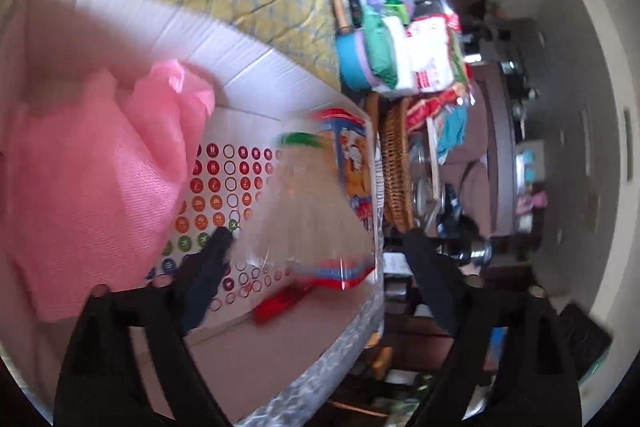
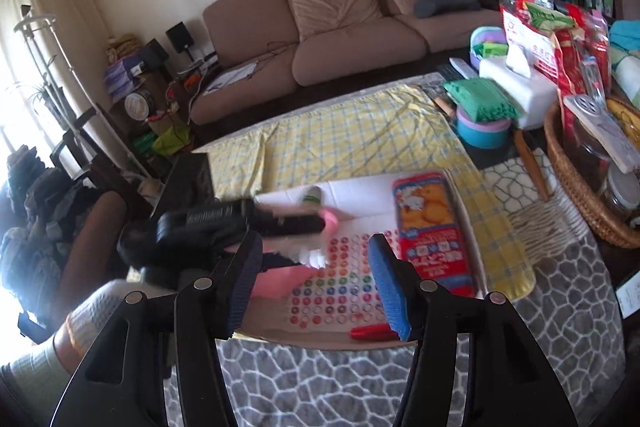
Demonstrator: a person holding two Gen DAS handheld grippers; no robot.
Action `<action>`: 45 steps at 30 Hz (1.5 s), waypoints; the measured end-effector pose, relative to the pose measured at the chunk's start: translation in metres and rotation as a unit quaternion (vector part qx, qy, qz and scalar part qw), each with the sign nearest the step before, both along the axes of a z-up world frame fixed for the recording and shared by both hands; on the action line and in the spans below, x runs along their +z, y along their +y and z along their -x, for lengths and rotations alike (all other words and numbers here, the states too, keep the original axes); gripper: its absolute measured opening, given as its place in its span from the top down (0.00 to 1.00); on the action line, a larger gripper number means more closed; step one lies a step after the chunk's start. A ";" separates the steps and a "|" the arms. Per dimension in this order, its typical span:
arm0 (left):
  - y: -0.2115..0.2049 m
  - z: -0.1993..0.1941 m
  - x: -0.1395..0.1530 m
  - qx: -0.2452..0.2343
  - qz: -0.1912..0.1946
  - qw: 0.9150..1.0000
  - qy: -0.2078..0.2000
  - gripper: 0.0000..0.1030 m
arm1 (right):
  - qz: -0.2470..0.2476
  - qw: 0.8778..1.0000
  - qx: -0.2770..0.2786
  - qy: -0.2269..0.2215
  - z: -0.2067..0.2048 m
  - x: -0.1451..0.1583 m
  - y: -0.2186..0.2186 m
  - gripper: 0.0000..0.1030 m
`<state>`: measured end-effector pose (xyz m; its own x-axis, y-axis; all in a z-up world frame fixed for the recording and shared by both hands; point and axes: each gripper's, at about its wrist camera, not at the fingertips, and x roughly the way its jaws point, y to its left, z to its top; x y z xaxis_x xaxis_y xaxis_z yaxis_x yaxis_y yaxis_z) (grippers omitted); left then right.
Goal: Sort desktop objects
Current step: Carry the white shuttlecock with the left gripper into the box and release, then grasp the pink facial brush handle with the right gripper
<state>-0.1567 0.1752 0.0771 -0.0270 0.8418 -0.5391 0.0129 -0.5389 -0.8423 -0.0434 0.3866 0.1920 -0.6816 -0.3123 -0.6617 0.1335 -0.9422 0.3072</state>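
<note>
My left gripper (image 1: 316, 239) has its 2 fingers spread wide apart around a blurred clear bottle with a green cap (image 1: 312, 195); I cannot tell whether they touch it. The bottle sits centre frame inside the cardboard box (image 1: 248, 67), beside a pink cloth (image 1: 92, 179) and cookie packet (image 2: 430, 227). My right gripper (image 2: 316, 275) is apart, empty, at lower centre above the box.

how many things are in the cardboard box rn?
4 visible: pink bag at one end, clear bottle between the open left tongs, cookie pack along one side, red item near the edge. The bag may hide more.
</note>
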 end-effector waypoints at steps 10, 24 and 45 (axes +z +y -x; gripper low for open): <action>-0.052 -0.024 0.056 -0.026 0.040 0.994 0.095 0.06 | 0.002 0.999 0.001 -0.033 0.014 -0.035 -0.003 0.44; -0.256 -0.089 0.053 0.034 0.282 0.919 0.274 0.05 | 0.017 0.994 0.110 -0.007 0.024 -0.023 -0.129 0.41; -0.366 -0.083 -0.004 0.141 0.145 0.967 0.156 0.05 | -0.095 0.966 0.233 -0.058 0.050 -0.126 -0.324 0.36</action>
<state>-0.0737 -0.1908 0.0730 -0.4334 0.5917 -0.6797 -0.0370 -0.7653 -0.6426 -0.0931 0.0625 0.0664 -0.4147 -0.4324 -0.8007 0.5311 -0.8295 0.1729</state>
